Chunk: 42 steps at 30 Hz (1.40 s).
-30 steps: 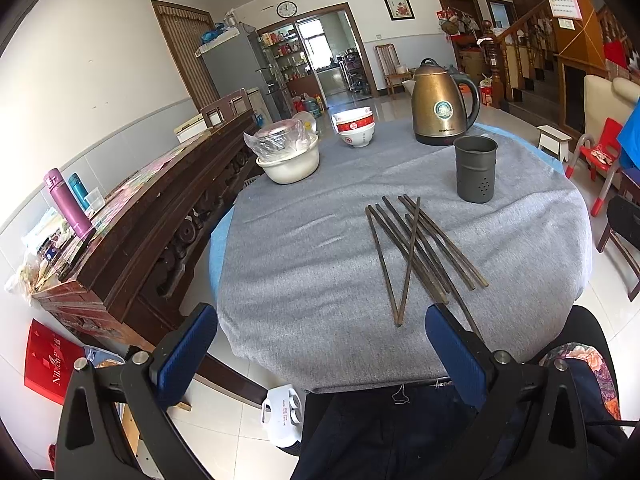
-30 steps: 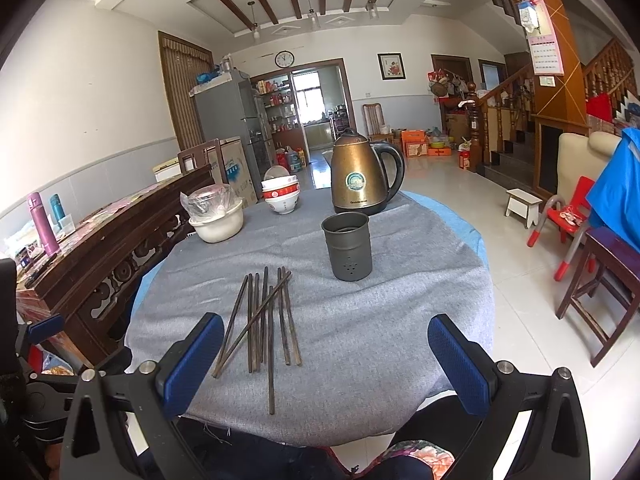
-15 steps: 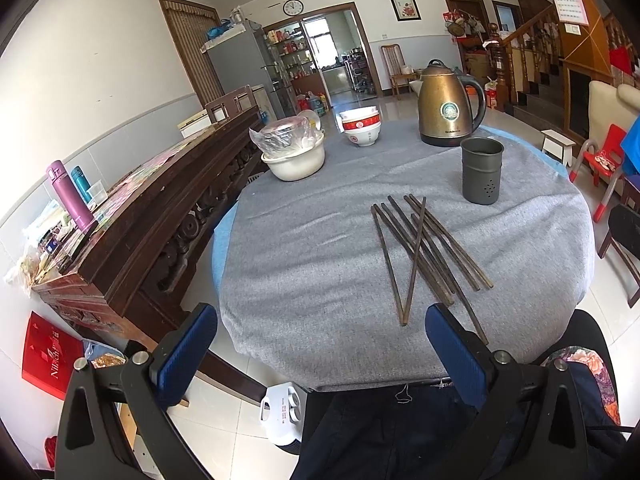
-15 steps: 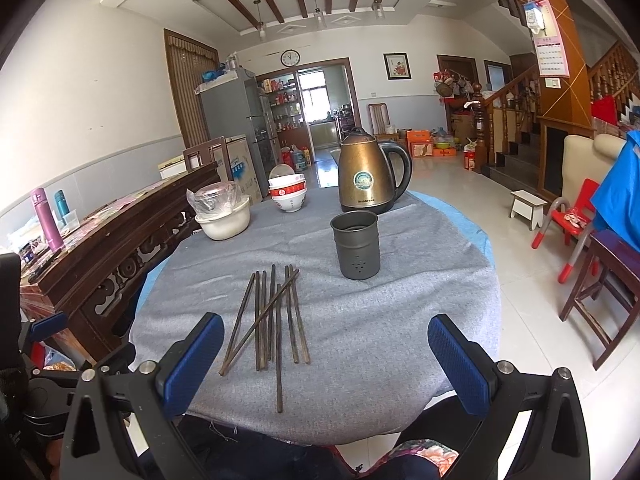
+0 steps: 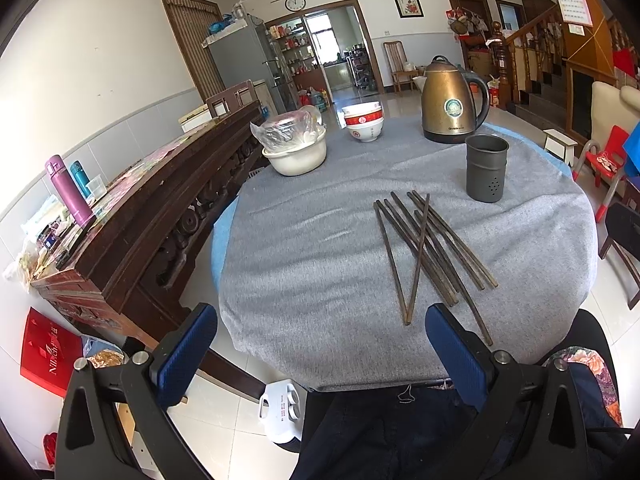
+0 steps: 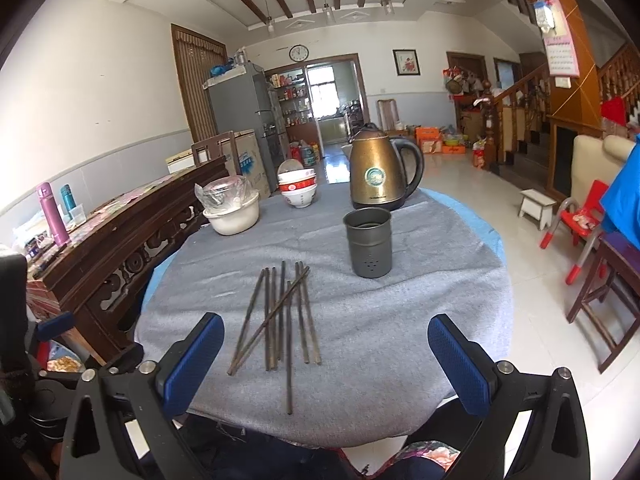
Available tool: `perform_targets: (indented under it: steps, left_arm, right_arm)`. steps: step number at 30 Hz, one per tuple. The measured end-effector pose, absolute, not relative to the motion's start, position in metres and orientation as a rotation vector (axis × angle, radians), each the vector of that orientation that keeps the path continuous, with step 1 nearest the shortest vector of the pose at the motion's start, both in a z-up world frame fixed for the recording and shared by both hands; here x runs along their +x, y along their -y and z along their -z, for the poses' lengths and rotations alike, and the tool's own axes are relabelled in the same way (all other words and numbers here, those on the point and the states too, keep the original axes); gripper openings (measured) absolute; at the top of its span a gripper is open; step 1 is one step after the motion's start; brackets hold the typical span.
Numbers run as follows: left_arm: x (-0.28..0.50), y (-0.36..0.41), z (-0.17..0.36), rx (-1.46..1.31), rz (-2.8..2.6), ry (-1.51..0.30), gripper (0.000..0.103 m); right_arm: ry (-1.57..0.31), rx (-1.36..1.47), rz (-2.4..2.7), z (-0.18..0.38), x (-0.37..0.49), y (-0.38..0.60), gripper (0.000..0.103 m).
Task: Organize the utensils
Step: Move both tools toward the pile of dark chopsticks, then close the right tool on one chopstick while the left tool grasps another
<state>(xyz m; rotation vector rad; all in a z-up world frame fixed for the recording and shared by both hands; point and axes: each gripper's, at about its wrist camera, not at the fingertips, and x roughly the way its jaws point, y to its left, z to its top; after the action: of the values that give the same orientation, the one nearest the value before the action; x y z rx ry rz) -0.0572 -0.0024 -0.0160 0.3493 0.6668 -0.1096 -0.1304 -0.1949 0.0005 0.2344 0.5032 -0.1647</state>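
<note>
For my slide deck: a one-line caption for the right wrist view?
Open right gripper facing loose chopsticks beside an upright holder on a grey tablecloth.

Left gripper (image 5: 320,354) – jaws spread wide, blue pads (image 5: 186,354) facing each other across gap, nothing between them. Black finger frames angle up and inward from bottom corners of left wrist view. Right gripper (image 6: 326,362) – same pose, jaws wide apart, blue pads (image 6: 458,364) bare, nothing gripped. Both level, pointing forward. In right wrist view, part of left gripper shows at far left edge, low. Person's dark-trousered lap below both.
</note>
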Motion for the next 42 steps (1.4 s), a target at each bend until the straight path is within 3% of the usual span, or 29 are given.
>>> perform_targets:
  steps: [18,21,23,28,33,36,39,42]
  left_arm:
    - [0.007,0.001,0.039,0.309,0.121,-0.790,0.103]
    - [0.035,-0.002,0.048,0.263,0.163,-0.854,0.103]
    - [0.054,-0.001,0.054,0.243,0.187,-0.886,0.103]
    - [0.097,0.013,0.071,0.192,0.299,-0.992,0.103]
    - [0.122,0.011,0.088,0.146,0.306,-1.060,0.100]
    - [0.138,0.003,0.100,0.108,0.311,-1.122,0.086]
    - [0.154,-0.005,0.110,0.061,0.316,-1.187,0.070]
    - [0.164,-0.008,0.113,0.031,0.342,-1.206,0.068]
  right_arm:
    - [-0.641,0.378,0.069,0.017,-0.041,0.226,0.101]
    - [-0.689,0.438,0.024,0.026,-0.009,0.233,0.086]
    - [-0.736,0.473,-0.003,0.035,0.014,0.236,0.062]
    - [-0.881,0.486,-0.043,0.072,0.081,0.235,0.041]
    - [-0.980,0.515,-0.042,0.104,0.136,0.232,0.040]
    - [-1.062,0.585,-0.066,0.126,0.163,0.233,0.038]
    - [-1.138,0.649,-0.041,0.146,0.180,0.236,0.030]
    - [-1.138,0.706,-0.023,0.153,0.189,0.240,0.026]
